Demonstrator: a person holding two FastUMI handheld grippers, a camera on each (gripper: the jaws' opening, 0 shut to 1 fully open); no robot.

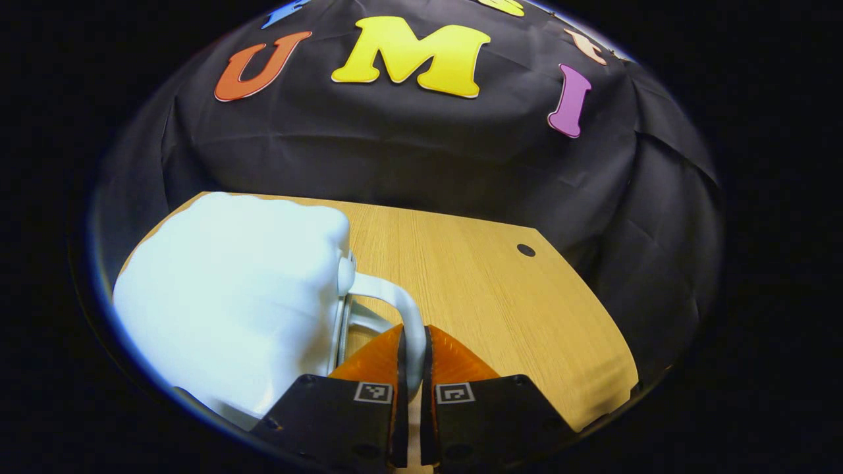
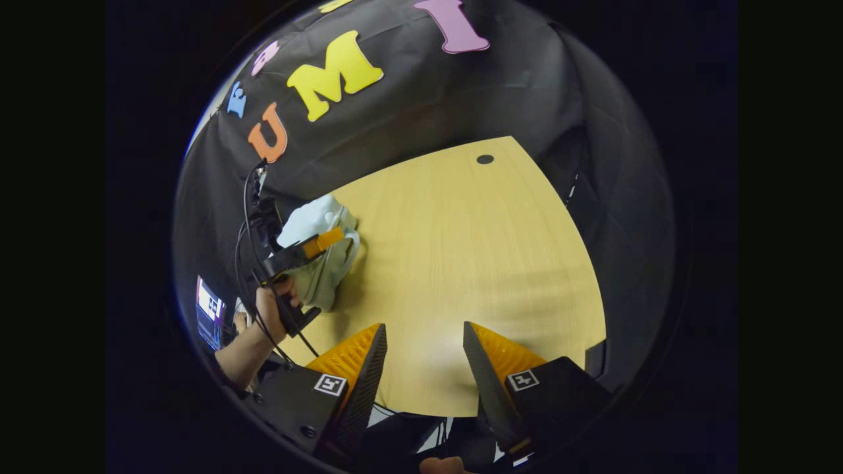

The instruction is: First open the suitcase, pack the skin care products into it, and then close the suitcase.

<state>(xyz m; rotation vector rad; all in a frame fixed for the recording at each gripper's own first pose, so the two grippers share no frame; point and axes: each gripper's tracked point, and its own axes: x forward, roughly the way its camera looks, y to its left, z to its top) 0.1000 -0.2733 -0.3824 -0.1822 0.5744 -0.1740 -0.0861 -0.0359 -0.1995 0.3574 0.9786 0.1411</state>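
A small white suitcase (image 1: 237,296) stands on the wooden table (image 1: 500,309) at my left, its lid closed as far as I can see. Its curved white handle (image 1: 395,296) runs down between my left gripper's fingers, and the left gripper (image 1: 415,345) is shut on it. In the right gripper view the same pale suitcase (image 2: 316,220) sits near the table's left edge, with the left gripper (image 2: 309,249) at its side, held by a hand (image 2: 269,304). My right gripper (image 2: 423,329) hangs open over the bare table (image 2: 461,250), to the right of the suitcase.
A small round hole (image 1: 525,250) marks the table's far right corner, also seen as a dark hole (image 2: 485,159) in the right gripper view. Black cables (image 2: 247,217) trail from the left gripper. A lit screen (image 2: 209,309) stands off the table's left side.
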